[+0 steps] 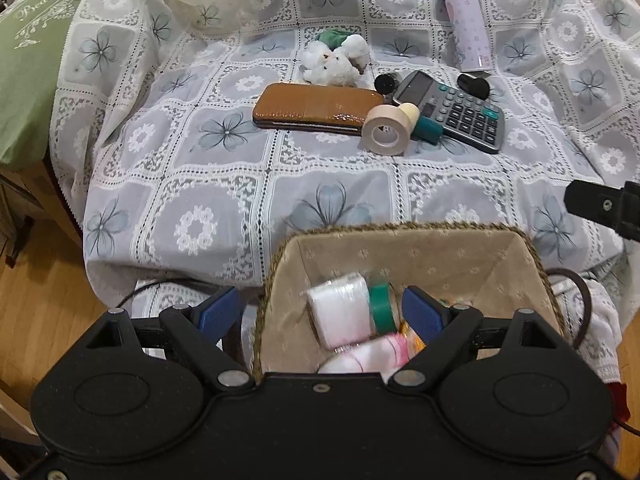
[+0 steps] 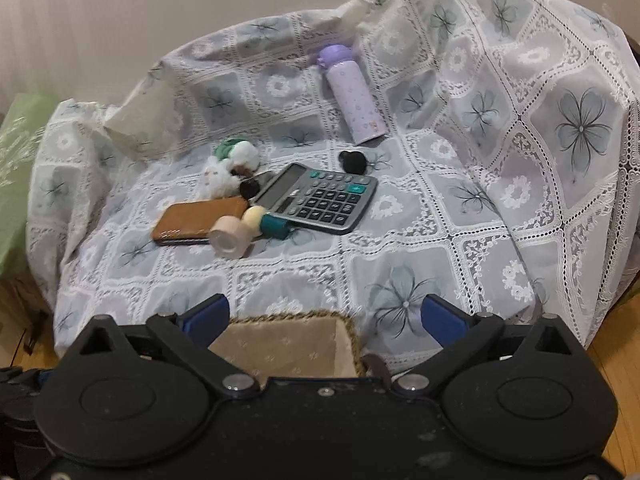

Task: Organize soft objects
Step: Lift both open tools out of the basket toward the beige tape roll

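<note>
A white plush toy with a green piece lies on the lace-covered seat, also in the right wrist view as the plush toy. A beige-lined woven basket stands at the seat's front edge and holds a white wrapped packet, a green tape roll and a pink-and-white soft item. My left gripper is open, its fingers either side of the basket's left wall, nothing pinched. My right gripper stands wide open above the basket's corner, holding nothing.
Around the plush lie a brown wallet, a beige tape roll, a calculator, a purple bottle and small black items. A green cushion sits left. Wooden floor lies below the seat.
</note>
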Motion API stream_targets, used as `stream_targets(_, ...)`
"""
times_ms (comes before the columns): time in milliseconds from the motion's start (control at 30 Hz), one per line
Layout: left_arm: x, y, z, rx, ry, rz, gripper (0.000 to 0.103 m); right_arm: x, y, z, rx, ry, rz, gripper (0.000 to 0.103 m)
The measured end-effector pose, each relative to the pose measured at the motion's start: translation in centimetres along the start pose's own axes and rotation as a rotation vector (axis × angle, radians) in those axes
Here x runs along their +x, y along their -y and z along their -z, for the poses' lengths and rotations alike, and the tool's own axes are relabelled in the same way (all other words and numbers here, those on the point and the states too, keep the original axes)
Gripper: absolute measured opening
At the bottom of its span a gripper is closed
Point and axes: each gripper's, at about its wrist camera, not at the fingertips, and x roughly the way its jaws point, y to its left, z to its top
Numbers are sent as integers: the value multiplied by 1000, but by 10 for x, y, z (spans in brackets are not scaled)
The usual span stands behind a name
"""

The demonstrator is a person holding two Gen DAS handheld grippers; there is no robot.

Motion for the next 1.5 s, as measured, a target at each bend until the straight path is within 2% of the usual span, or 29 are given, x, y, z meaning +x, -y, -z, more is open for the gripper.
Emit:
stream_targets(100, 9, 2, -11, 11, -11, -2, 85, 12, 3, -5, 19, 46, 47, 103)
stream_targets(233, 21, 7, -27, 28, -19, -4, 85, 28, 6, -15, 12, 89, 53, 103)
stream_targets(433, 42, 17, -61, 38, 0, -13, 85, 65, 15, -33, 48, 50, 59, 103)
stream_targets(633, 66, 26, -99, 49, 30, -29, 85, 97, 21, -35, 110, -2, 77, 103)
stream_targets(800, 83, 35, -127, 45, 51, -20, 86, 111, 22, -34, 134, -30, 80, 103)
stream_targets(1000, 106, 38, -150, 26, 41, -20, 86, 121, 22, -30, 147, -69, 76, 103)
stream_targets(1233, 117, 30, -148, 6, 7, -14, 86, 124, 20, -30, 138, -85, 86, 103)
stream_targets(1500, 110, 14, -122, 12, -28, 6, 86, 125, 13, -30, 124, -93, 77, 103)
